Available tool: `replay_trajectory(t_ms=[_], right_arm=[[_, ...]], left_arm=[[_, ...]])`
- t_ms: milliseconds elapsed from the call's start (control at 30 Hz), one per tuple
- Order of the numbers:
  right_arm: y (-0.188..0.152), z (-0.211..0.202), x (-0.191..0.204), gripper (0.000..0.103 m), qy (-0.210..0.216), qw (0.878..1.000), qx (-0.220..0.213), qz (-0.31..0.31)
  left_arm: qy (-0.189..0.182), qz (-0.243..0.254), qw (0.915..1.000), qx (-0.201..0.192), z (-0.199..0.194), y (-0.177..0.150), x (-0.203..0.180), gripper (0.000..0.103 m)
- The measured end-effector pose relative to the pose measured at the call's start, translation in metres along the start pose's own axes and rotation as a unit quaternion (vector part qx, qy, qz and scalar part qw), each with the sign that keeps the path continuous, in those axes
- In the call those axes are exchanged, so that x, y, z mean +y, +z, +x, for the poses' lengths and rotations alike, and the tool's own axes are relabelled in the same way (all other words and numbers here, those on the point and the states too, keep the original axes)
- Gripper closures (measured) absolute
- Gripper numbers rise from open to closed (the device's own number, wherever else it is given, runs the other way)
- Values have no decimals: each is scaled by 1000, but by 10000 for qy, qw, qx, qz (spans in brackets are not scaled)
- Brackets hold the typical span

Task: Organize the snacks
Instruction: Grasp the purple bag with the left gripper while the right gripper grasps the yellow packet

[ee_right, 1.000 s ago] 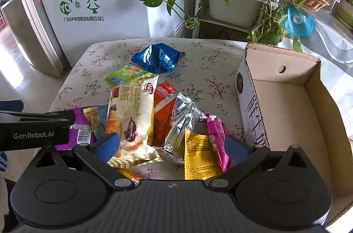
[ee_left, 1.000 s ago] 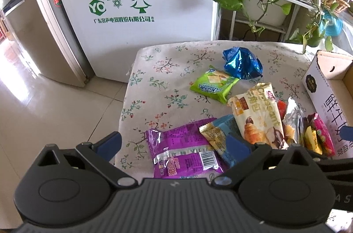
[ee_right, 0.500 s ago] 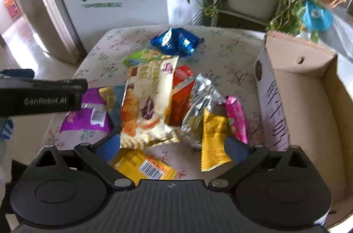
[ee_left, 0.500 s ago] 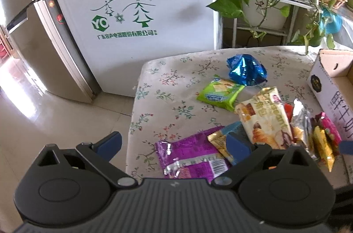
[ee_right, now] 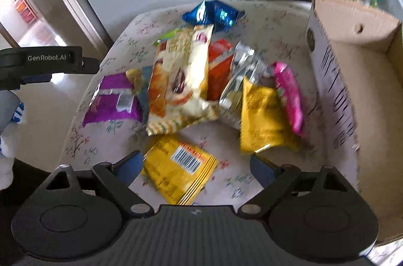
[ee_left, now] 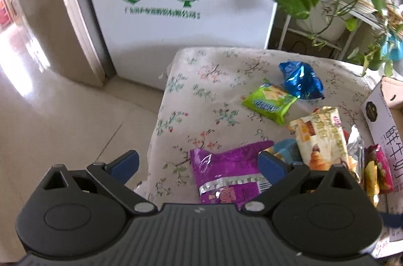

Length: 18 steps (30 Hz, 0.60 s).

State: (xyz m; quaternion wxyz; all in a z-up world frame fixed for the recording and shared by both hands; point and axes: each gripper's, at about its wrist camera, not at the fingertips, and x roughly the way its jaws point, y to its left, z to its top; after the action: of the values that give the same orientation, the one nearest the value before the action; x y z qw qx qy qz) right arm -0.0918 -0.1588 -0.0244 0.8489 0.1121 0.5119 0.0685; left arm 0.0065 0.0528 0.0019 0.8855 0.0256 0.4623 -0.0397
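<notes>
Cardboard box (ee_right: 352, 44) beside snack packets (ee_right: 181, 74), tablecloth (ee_right: 264, 21)

The cardboard box (ee_right: 362, 94) runs off the right edge in both wrist views, so its far wall and most of its floor stay unseen, and the print on its side is too smeared to read. The croissant packet (ee_right: 180, 79) covers much of the green packet (ee_right: 168, 35) and the red packet (ee_right: 219, 69) from the right wrist. The yellow packet (ee_right: 178, 170) lies partly under the camera housing, its label blurred.
</notes>
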Motion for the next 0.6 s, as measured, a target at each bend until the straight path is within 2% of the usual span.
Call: replay_trajectory(t_ms=[167, 467, 600], right_arm=[[1, 11, 7, 15, 183, 9997, 151, 90], [2, 31, 21, 30, 37, 9995, 118, -280], [1, 31, 27, 36, 200, 9985, 161, -487]], left_arm=[[-136, -398, 9987, 283, 8, 0, 12, 4], [-36, -481, 9981, 374, 16, 0, 18, 3], [62, -549, 9978, 379, 25, 2, 20, 3]])
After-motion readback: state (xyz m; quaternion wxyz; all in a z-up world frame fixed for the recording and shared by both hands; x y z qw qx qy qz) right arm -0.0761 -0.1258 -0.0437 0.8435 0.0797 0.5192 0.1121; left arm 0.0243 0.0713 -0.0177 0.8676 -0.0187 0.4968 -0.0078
